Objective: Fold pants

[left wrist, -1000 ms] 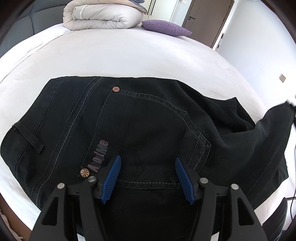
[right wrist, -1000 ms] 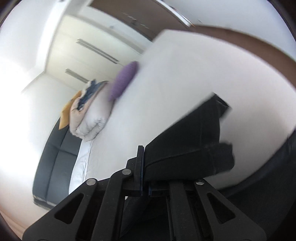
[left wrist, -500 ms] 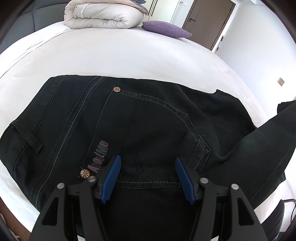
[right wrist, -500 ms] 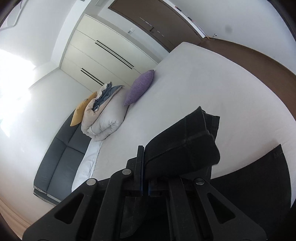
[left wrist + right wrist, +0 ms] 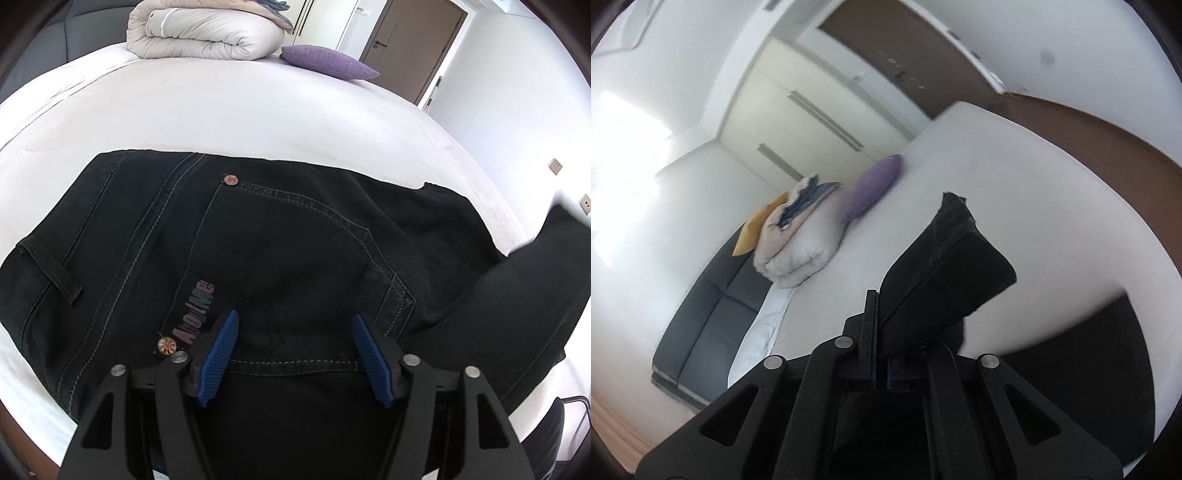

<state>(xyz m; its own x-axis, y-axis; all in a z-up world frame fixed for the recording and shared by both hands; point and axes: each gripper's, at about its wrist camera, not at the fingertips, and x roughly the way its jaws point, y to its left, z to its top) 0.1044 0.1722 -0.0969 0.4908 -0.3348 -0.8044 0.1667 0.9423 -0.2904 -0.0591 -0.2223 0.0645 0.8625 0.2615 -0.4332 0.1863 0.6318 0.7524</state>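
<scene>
Pants (image 5: 280, 251) under spread left gripper (image 5: 295, 354), hem pinched in right gripper (image 5: 881, 373) (duvet (image 5: 207, 31), purple pillow (image 5: 328, 66) beyond)

The pants (image 5: 280, 254) are seen to be black denim, stitched in pale grey thread, with pinkish-grey lettering and copper-toned rivets (image 5: 167, 345) patterned like small stars. Ribbed blue pads (image 5: 218, 357) are carried on black gripper frames. The bed (image 5: 258, 110) is covered in white. A cream-white duvet (image 5: 207, 35), a purple pillow (image 5: 328, 66), a yellow cushion (image 5: 757, 227), a dark grey sofa (image 5: 709, 314) and a brown door (image 5: 413, 44) are shown.
</scene>
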